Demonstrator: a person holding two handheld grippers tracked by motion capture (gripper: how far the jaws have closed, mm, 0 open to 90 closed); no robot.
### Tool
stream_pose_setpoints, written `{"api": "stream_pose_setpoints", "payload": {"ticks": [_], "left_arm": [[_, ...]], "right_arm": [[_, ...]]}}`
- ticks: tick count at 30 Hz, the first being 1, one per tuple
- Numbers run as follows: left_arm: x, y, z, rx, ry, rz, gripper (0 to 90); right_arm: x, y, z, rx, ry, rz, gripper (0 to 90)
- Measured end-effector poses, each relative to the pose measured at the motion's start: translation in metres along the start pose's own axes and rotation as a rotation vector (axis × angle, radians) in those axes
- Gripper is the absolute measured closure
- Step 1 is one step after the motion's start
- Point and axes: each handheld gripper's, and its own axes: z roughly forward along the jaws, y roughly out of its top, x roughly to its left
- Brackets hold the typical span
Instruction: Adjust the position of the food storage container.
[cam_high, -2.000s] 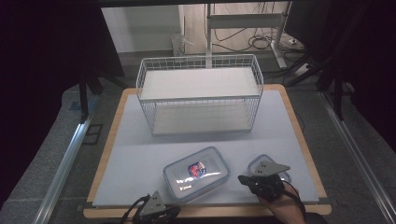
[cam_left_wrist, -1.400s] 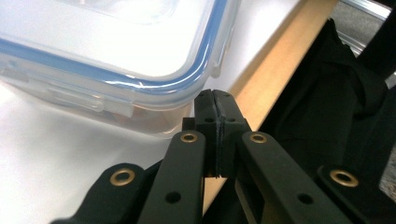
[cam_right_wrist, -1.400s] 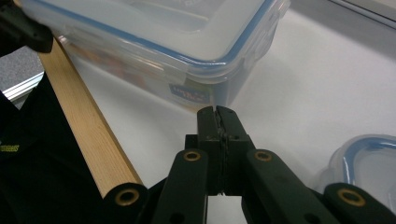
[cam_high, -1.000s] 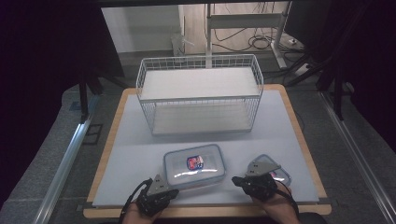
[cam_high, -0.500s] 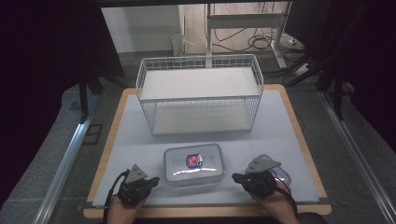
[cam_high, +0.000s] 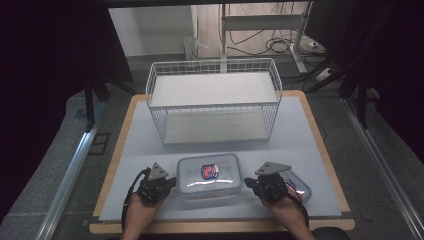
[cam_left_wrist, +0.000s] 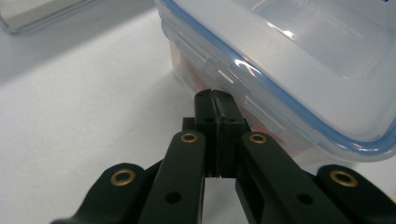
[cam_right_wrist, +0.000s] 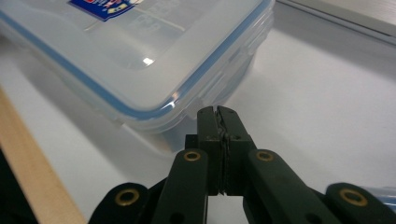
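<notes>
A clear plastic food box (cam_high: 210, 174) with a blue-sealed lid and a red and blue label lies near the mat's front. My left gripper (cam_high: 173, 183) is shut at the box's left end. In the left gripper view its tips (cam_left_wrist: 215, 96) sit right at a side clip of the box (cam_left_wrist: 299, 60); I cannot tell whether they touch it. My right gripper (cam_high: 246, 183) is shut at the box's right end. In the right gripper view its closed tips (cam_right_wrist: 217, 112) stand just short of the corner of the box (cam_right_wrist: 140, 56), with nothing between them.
A white wire basket (cam_high: 215, 97) with a shelf stands at the back of the grey mat (cam_high: 300, 135). A second small clear container (cam_high: 299, 186) lies beside my right hand. The wooden table edge (cam_high: 220, 227) runs along the front.
The box was turned square to the table edge. My left gripper has moved from in front of the box round to its left end. The right gripper has hardly moved.
</notes>
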Motion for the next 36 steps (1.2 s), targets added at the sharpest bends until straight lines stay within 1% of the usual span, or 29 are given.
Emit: {"api": "stream_pose_setpoints", "payload": {"ticks": [3,4,7,10,11,12,13,14,18,23,24,25,26,27,28,30,33,34,35,36], "left_arm": [[0.000,0.003,0.003,-0.002,-0.009,0.001,90.0],[0.001,0.005,0.005,0.000,-0.012,0.008,90.0],[0.001,0.014,0.012,0.008,-0.005,0.022,90.0],[0.001,0.018,0.017,0.003,-0.002,0.014,90.0],[0.002,0.022,0.021,0.008,0.003,0.026,90.0],[0.002,0.023,0.022,0.009,0.003,0.027,90.0],[0.003,0.023,0.022,0.007,0.001,0.028,90.0],[0.002,0.023,0.022,0.002,-0.004,0.016,90.0],[0.004,0.021,0.021,0.000,-0.021,0.013,90.0],[0.005,0.020,0.018,-0.014,-0.013,0.003,86.3],[0.006,0.019,0.017,-0.019,-0.007,0.003,81.3],[0.007,0.019,0.015,-0.018,0.002,0.006,81.3],[0.009,0.018,0.012,-0.017,0.010,0.002,74.6],[0.010,0.018,0.011,-0.016,0.016,-0.001,74.6],[0.013,0.017,0.008,-0.014,0.019,-0.006,71.5],[0.017,0.017,0.005,-0.018,0.009,-0.034,61.2],[0.024,0.017,0.000,-0.020,-0.004,-0.058,48.9],[0.026,0.018,-0.002,-0.019,-0.011,-0.060,45.2],[0.027,0.018,-0.004,-0.023,-0.008,-0.062,40.5],[0.029,0.019,-0.007,-0.028,-0.013,-0.066,38.7]], "right_arm": [[-0.003,0.000,-0.001,0.007,-0.016,0.026,88.3],[-0.004,0.000,-0.002,0.012,-0.022,0.035,88.2],[-0.006,0.000,-0.004,0.022,-0.041,0.044,88.3],[-0.007,0.001,-0.005,0.029,-0.050,0.053,88.4],[-0.008,0.000,-0.006,0.030,-0.057,0.056,88.7],[-0.009,0.000,-0.006,0.029,-0.057,0.057,88.7],[-0.009,0.000,-0.007,0.030,-0.058,0.057,88.7],[-0.009,0.000,-0.007,0.029,-0.058,0.059,88.7],[-0.010,0.000,-0.006,0.031,-0.057,0.056,88.2],[-0.011,0.000,-0.008,0.032,-0.057,0.053,86.0],[-0.012,0.001,-0.012,0.022,-0.056,0.057,84.5],[-0.012,0.001,-0.012,0.022,-0.056,0.057,84.5],[-0.015,0.002,-0.016,0.016,-0.055,0.057,82.0],[-0.015,0.002,-0.016,0.016,-0.055,0.057,82.0],[-0.017,0.002,-0.018,0.016,-0.053,0.059,80.5],[-0.021,0.003,-0.021,0.018,-0.039,0.066,74.8],[-0.025,0.004,-0.024,0.017,-0.019,0.074,65.6],[-0.026,0.005,-0.024,0.016,-0.015,0.074,62.1],[-0.028,0.006,-0.025,0.014,-0.011,0.078,57.9],[-0.029,0.008,-0.027,0.012,-0.004,0.082,55.2]]}}
